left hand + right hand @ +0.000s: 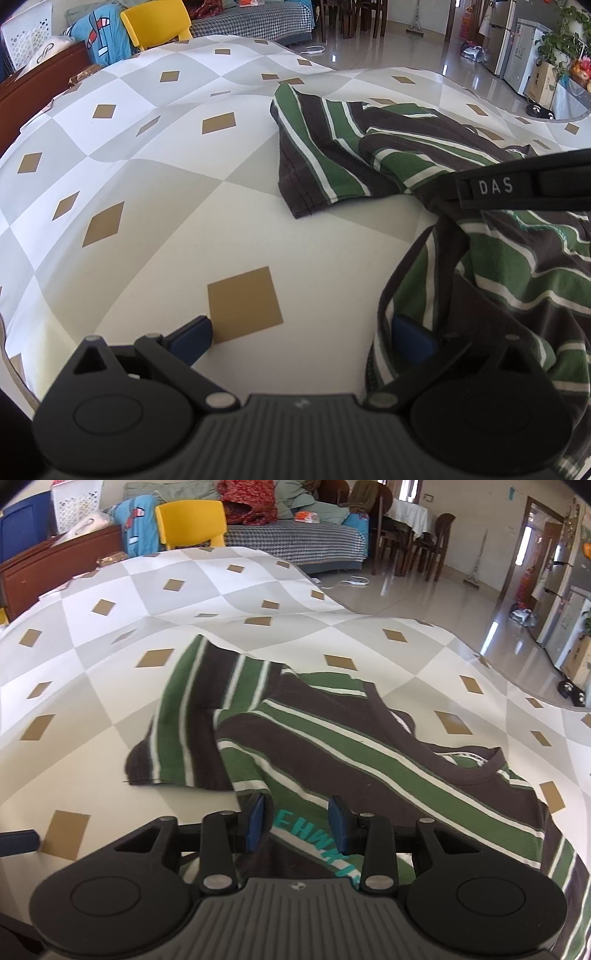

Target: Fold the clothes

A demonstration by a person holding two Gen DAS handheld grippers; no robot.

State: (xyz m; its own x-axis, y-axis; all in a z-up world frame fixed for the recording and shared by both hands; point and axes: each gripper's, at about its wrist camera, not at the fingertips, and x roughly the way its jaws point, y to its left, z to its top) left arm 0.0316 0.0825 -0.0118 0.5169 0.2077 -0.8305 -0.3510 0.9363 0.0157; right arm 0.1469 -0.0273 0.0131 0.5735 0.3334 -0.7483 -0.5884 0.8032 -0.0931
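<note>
A green, brown and white striped shirt [332, 162] [332, 746] lies crumpled on the checked tablecloth [166, 221] [92, 768], one sleeve spread to the left. My left gripper [303, 339] is open wide at the shirt's left edge. Its right fingertip [413, 339] touches the hanging hem, and its left fingertip [192, 338] rests over bare cloth. My right gripper [297, 823] hovers low over the shirt's front with its jaws partly apart, teal lettering showing between them. Seen from the left wrist, the right gripper's body [517, 184] is a black bar above the shirt.
A yellow chair [190, 522] stands beyond the table's far edge, with a brown cabinet [55, 568] at the far left. A sofa piled with clothes [295, 539] and shiny floor [424, 598] lie behind and to the right. The tablecloth left of the shirt is bare.
</note>
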